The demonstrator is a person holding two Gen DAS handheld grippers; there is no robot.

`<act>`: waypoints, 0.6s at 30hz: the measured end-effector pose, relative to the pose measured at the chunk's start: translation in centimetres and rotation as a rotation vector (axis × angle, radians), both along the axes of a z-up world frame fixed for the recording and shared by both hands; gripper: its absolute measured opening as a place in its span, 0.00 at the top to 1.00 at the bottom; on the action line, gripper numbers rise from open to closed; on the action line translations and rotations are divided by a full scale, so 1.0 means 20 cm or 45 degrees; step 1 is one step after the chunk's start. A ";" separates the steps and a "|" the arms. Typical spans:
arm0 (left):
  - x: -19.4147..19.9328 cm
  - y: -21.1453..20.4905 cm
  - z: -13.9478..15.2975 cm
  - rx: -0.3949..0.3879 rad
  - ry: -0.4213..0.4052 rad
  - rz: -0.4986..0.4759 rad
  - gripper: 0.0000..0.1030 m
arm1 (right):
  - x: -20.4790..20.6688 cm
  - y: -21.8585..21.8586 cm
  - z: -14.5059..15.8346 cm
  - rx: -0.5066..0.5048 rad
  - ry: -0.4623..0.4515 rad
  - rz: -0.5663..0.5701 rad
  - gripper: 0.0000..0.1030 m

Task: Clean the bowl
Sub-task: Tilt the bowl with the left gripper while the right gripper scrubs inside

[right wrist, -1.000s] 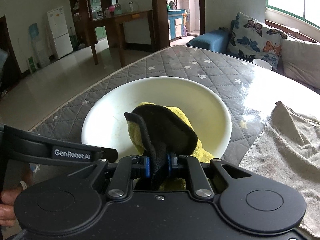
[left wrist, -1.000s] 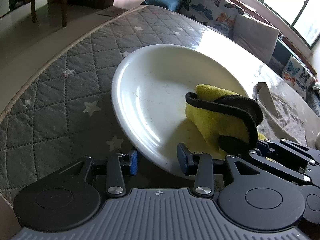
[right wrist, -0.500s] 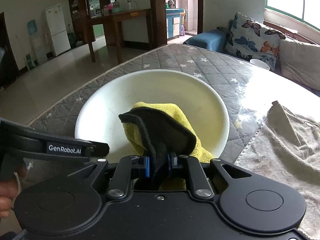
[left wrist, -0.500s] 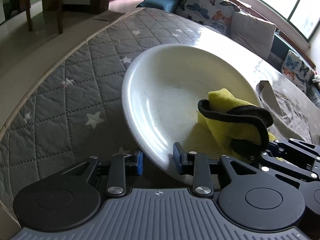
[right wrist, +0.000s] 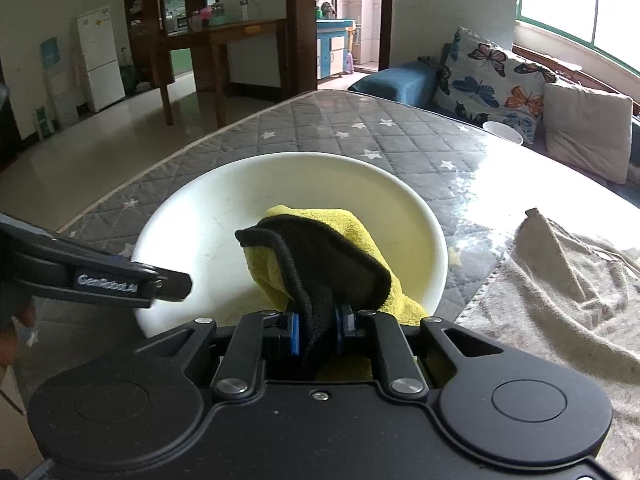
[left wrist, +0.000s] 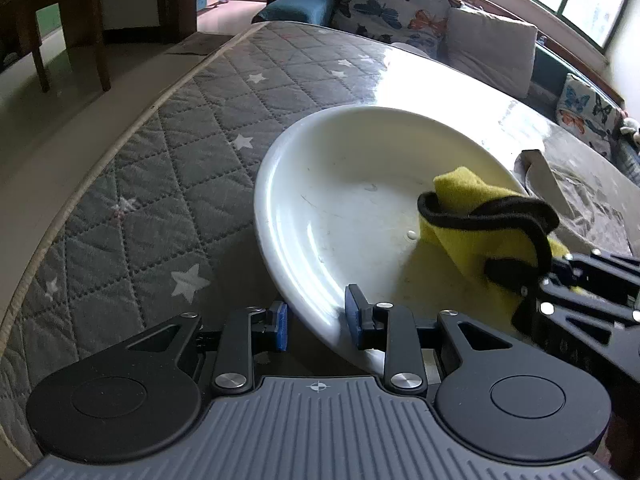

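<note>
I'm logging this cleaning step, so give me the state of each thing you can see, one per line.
bowl: tilted, near rim between the left jaws, faint marks inside.
yellow cloth: bunched, pressed inside the bowl.
left gripper: shut on the bowl rim.
right gripper: shut on the cloth.
grey towel: crumpled, lying beside the bowl.

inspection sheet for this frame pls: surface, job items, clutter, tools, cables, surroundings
Surface: grey quilted star-print mat, glare at the far side.
Job's things: white bowl tilted, rim lifted; yellow and black cloth inside it, a few specks on the bowl floor.
Clutter: beige towel beside the bowl; small white cup at the far edge.
Grippers: left tool clamps the bowl's near rim; right tool shut on the cloth.
Cables: nothing seen.
Surroundings: butterfly cushions, wooden table, white fridge, window.
</note>
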State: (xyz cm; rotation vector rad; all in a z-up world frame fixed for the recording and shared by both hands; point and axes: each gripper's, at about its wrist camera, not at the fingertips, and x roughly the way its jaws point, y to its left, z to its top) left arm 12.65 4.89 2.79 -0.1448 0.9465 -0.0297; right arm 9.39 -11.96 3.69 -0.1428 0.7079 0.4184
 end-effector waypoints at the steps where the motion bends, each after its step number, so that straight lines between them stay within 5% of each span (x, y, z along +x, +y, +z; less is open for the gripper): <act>1: 0.00 0.00 0.00 0.003 -0.002 -0.006 0.71 | 0.02 -0.01 0.00 -0.005 -0.004 -0.008 0.85; 18: 0.15 0.04 0.00 0.079 -0.009 -0.108 0.71 | 0.15 0.01 -0.04 -0.038 -0.047 -0.082 0.85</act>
